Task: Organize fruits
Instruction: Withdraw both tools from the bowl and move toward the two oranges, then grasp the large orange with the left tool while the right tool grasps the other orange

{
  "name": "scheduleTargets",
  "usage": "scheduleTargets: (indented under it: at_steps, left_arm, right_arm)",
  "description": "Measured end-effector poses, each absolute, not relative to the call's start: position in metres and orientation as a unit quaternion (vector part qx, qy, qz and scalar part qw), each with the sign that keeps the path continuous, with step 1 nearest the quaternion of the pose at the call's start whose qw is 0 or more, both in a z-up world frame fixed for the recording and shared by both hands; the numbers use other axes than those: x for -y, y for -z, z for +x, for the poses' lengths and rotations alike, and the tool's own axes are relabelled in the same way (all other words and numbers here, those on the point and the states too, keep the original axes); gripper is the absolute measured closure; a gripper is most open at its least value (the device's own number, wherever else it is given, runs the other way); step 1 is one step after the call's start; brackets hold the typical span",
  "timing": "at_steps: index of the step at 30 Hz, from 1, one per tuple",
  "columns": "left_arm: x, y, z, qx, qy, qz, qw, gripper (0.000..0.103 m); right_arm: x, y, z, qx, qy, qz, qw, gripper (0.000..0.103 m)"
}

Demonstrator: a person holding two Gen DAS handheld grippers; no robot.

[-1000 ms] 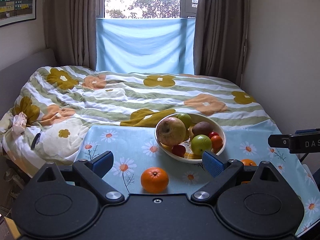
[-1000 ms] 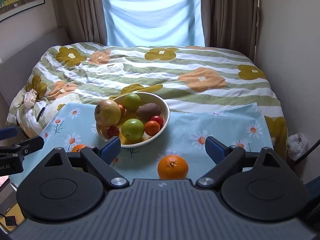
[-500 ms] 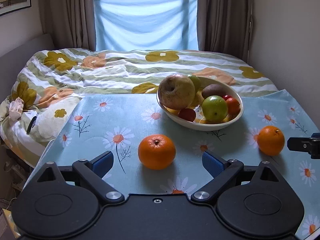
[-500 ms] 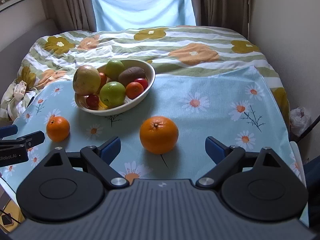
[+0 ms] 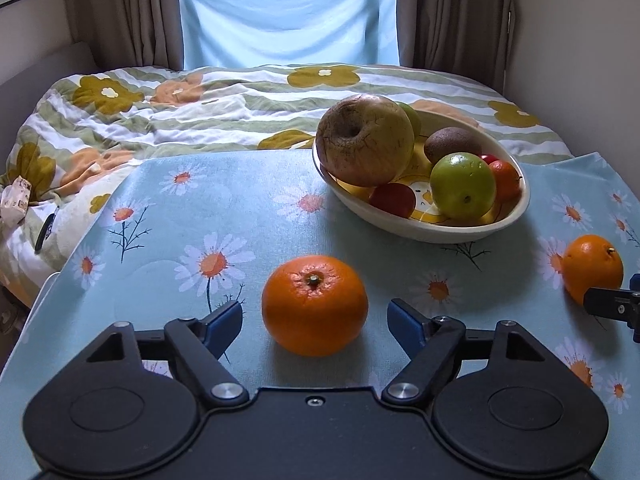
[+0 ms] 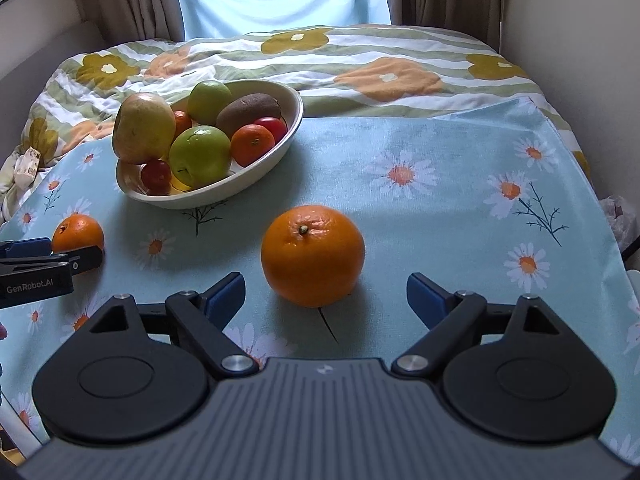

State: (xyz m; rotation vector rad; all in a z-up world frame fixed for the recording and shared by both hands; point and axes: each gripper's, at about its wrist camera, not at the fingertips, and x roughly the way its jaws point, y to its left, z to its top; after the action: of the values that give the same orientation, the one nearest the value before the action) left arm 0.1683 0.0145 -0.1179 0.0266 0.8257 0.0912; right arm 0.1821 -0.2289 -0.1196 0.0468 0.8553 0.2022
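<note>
Scene: Two loose oranges are seen on a daisy-print tablecloth (image 5: 224, 200) at the foot of a bed, with a cream bowl (image 5: 472, 232) already heaped with fruit just behind them.

Left gripper (image 5: 316, 316): The fingers are spread wide and nothing is held; the left orange (image 5: 315, 311) is framed between the blue pads, a gap showing on each side.

Right gripper (image 6: 326, 290): The fingers are likewise released and empty, with the right orange (image 6: 313, 255) centred just ahead of the tips, apart from both.

Bowl contents: A large russet apple (image 5: 365, 140), a green apple (image 5: 463, 187), a kiwi (image 5: 453, 145) and small red and orange fruits are piled in the bowl.

Step in hand: A grasp on each orange is judged to be next.

Advice: Each gripper is best eased forward until the pads sit level with the fruit's widest part, then closed gently and evenly, so that the round fruit is not squeezed out forwards or rolled off the cloth.

Placement: Free room in the bowl is judged to be scarce; the stacked apple is best left undisturbed.
</note>
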Motion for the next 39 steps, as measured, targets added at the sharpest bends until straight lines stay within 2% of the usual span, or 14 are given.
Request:
scheduleTargets:
  at_steps: [3, 6, 18, 39]
  left_arm:
    - [-0.015, 0.121, 0.172, -0.406, -0.044, 0.014, 0.912, 0.032]
    - [-0.016, 0.123, 0.176, -0.410, -0.041, 0.010, 0.911, 0.038]
    - [-0.017, 0.122, 0.162, -0.411, -0.028, 0.016, 0.911, 0.040]
    - [-0.010, 0.110, 0.135, -0.403, -0.020, 0.018, 0.915, 0.041]
  right_arm:
    - [0.226, 0.121, 0.185, -0.416, -0.101, 0.021, 0.904, 0.001]
    - [0.224, 0.123, 0.188, -0.419, -0.102, 0.020, 0.902, 0.006]
    - [0.218, 0.125, 0.196, -0.420, -0.100, 0.009, 0.902, 0.021]
    - [0.214, 0.121, 0.198, -0.407, -0.092, 0.003, 0.909, 0.028]
